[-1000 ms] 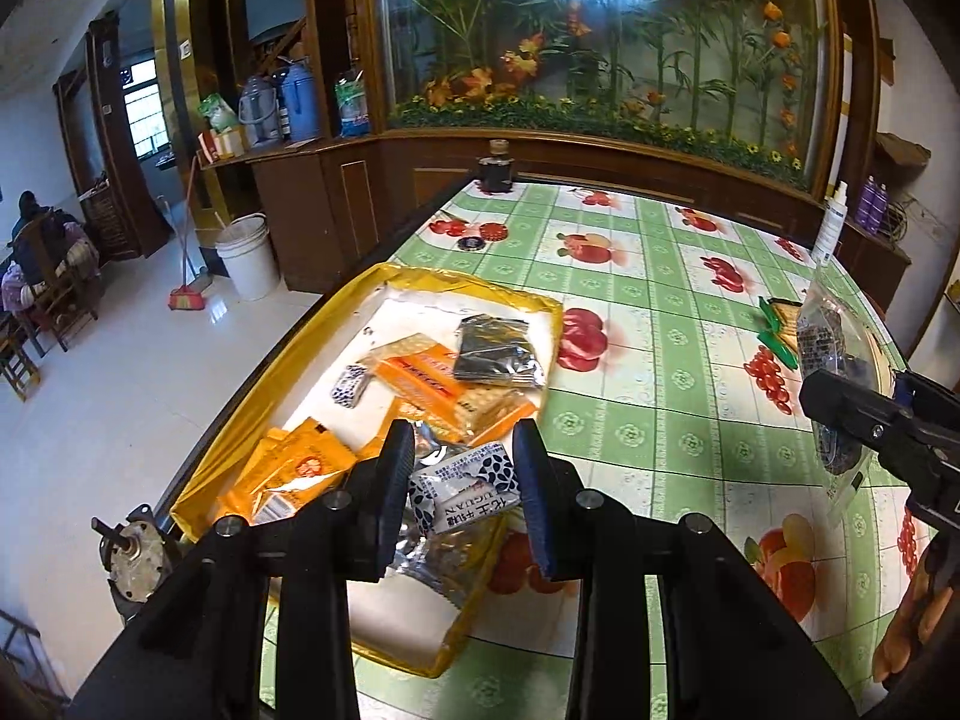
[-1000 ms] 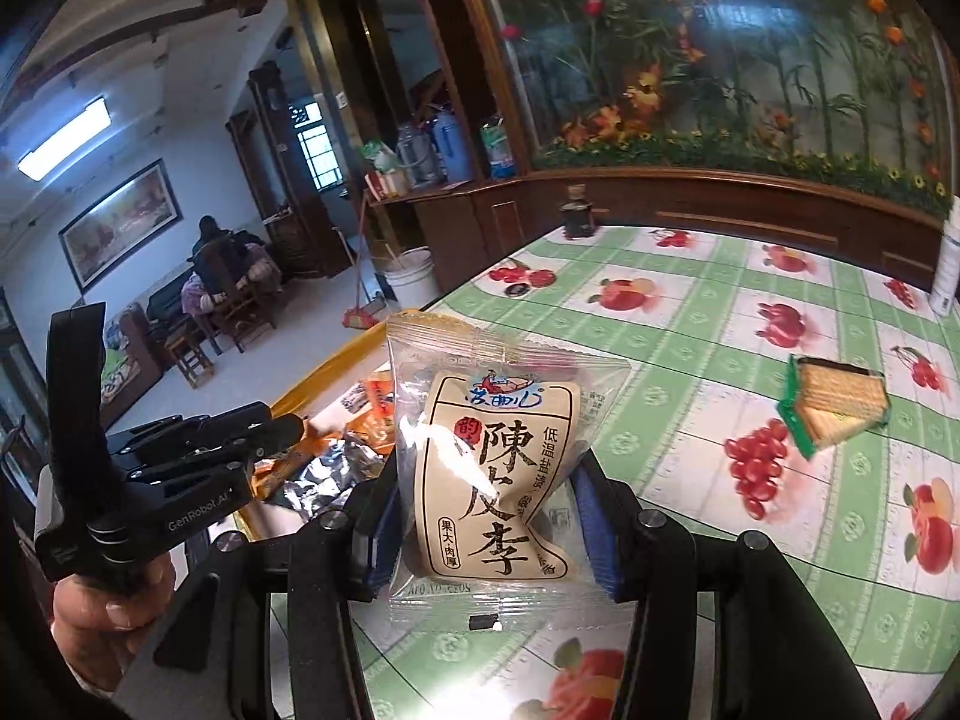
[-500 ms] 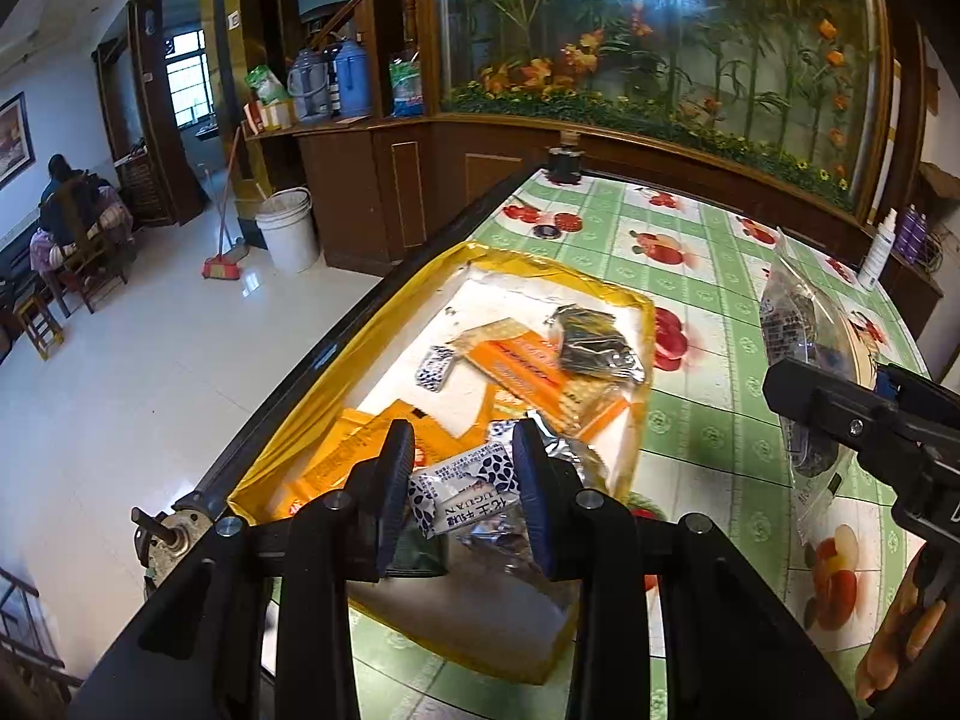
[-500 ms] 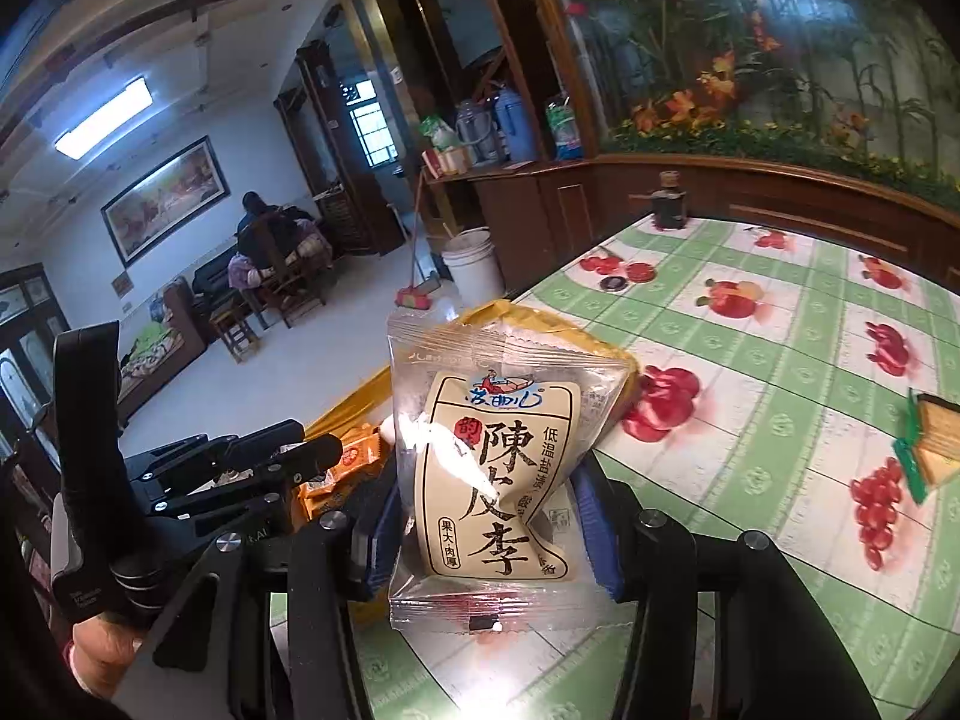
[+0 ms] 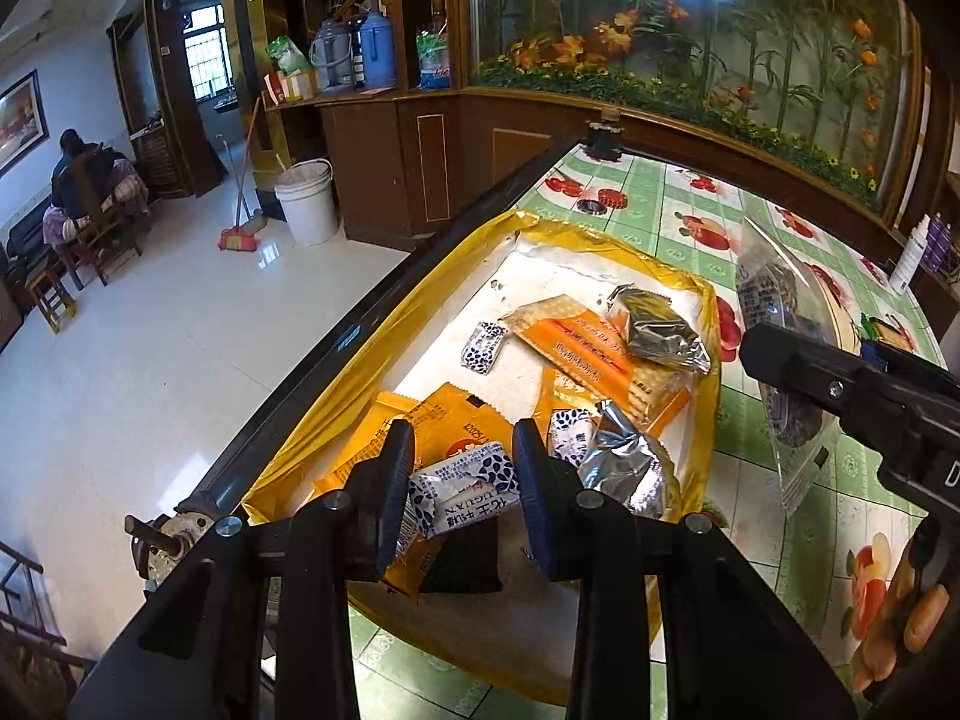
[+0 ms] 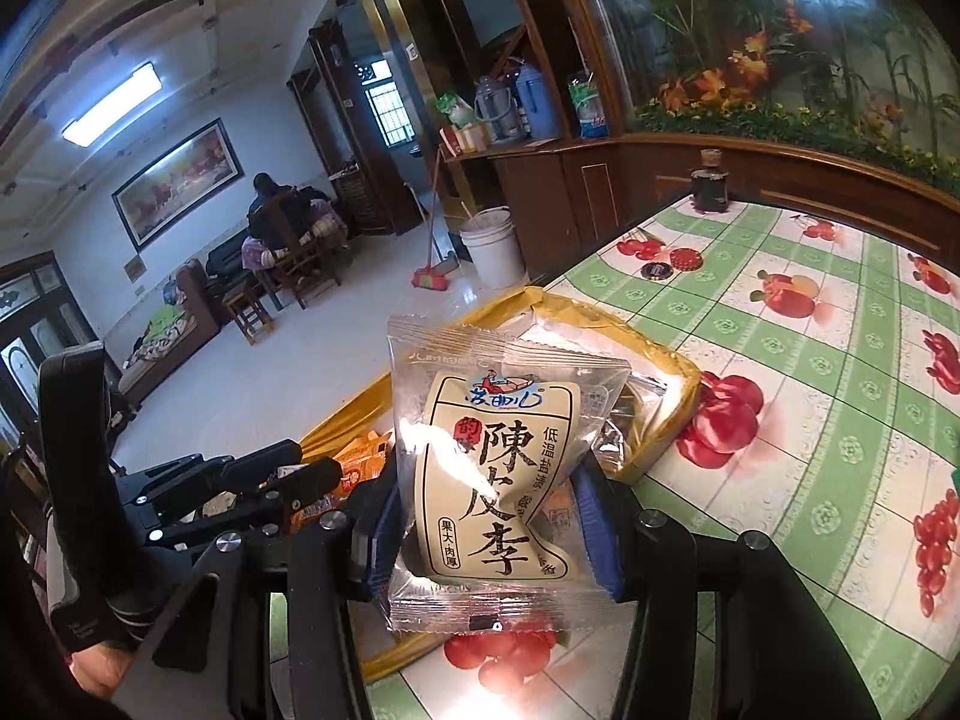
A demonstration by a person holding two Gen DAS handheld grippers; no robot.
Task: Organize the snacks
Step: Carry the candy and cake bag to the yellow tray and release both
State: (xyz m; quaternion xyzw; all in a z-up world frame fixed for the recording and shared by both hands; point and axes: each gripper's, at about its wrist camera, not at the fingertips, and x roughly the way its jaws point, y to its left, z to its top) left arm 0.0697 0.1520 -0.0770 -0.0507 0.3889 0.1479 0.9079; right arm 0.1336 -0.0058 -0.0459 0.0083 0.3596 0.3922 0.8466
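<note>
My left gripper point(image 5: 465, 480) is shut on a small white packet with blue spots point(image 5: 465, 495) and holds it low over the near end of the yellow tray point(image 5: 360, 372). Several snacks lie in the tray: orange packets point(image 5: 591, 354), silver foil packets point(image 5: 654, 330) and more blue-spotted ones point(image 5: 483, 345). My right gripper point(image 6: 489, 516) is shut on a clear plum packet with a cream label point(image 6: 492, 462), held upright beside the tray's point(image 6: 660, 354) right rim. In the left wrist view that right gripper point(image 5: 780, 354) and the plum packet point(image 5: 774, 312) show at the right; the left gripper point(image 6: 312, 465) shows in the right wrist view.
The table has a green checked cloth with fruit prints point(image 6: 840, 324); its dark left edge point(image 5: 372, 312) runs beside the tray. A dark bottle point(image 6: 708, 186) and two caps point(image 6: 672, 264) are at the far end. A cracker packet point(image 5: 888, 330) lies to the right.
Both grippers have moved left and a little down toward the tray, each keeping its packet. The tray now fills more of both views.
</note>
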